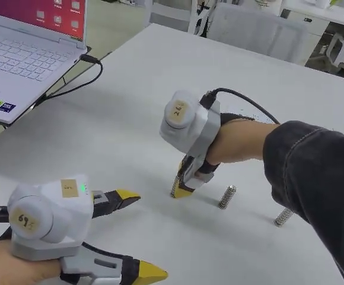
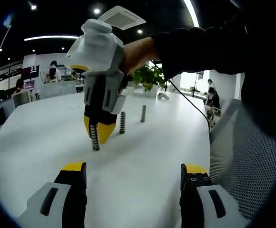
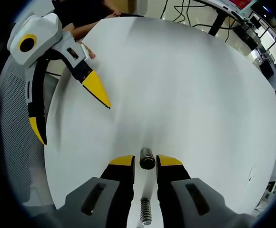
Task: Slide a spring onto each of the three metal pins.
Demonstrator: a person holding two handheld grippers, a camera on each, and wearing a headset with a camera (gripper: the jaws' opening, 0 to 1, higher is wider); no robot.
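Observation:
Three coiled metal springs stand upright in a row on the white table (image 1: 130,107). My right gripper (image 1: 181,191) points straight down over the leftmost spring (image 1: 175,186), its yellow tips closed on the spring's upper part. In the right gripper view that spring (image 3: 147,159) sits between the two fingertips (image 3: 123,161). The middle spring (image 1: 227,197) and the right spring (image 1: 283,217) stand free. My left gripper (image 1: 145,234) hovers open near the table's front left, with nothing between its jaws, aimed at the held spring (image 2: 95,137).
An open laptop (image 1: 24,53) sits at the far left with a black cable (image 1: 83,77) running from it across the table. Office chairs (image 1: 249,29) stand beyond the far edge. A dark sleeve (image 1: 320,184) covers the right side.

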